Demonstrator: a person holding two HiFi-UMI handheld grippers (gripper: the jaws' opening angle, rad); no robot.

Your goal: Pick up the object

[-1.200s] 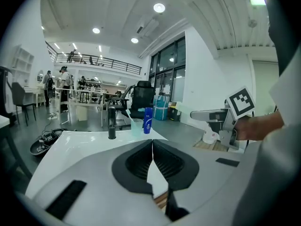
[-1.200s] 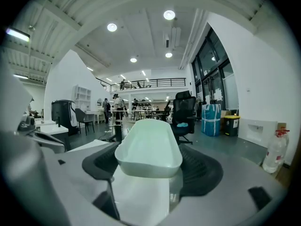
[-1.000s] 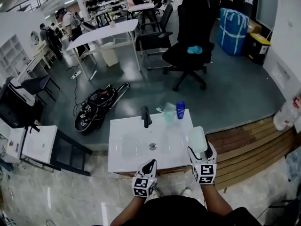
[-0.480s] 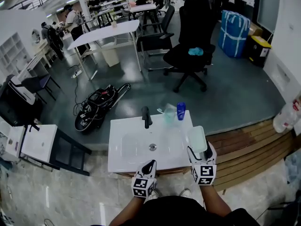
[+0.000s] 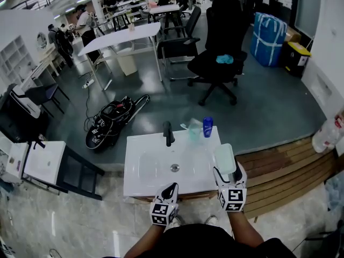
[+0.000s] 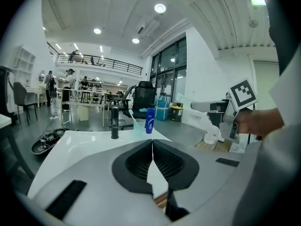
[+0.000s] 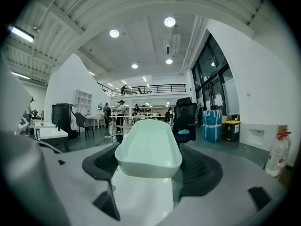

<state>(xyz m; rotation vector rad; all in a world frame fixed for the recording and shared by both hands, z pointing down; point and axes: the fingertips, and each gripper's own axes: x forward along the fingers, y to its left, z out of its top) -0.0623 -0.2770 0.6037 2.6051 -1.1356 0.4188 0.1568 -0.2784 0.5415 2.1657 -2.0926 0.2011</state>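
My right gripper [image 5: 230, 172] is shut on a pale green oblong dish [image 5: 225, 158], held level above the right edge of the white sink [image 5: 156, 183]. In the right gripper view the dish [image 7: 149, 147] lies between the two dark pads and juts forward past them. My left gripper [image 5: 171, 190] hovers at the sink's front edge with its jaws shut and nothing between them; its own view shows the pads [image 6: 136, 163] meeting in a thin line.
At the back of the sink stand a black tap [image 5: 167, 133], a clear cup holding a toothbrush [image 5: 194, 129] and a blue bottle [image 5: 207, 126]. Wooden steps [image 5: 279, 165] lie to the right. A black office chair [image 5: 217, 50] stands beyond the sink.
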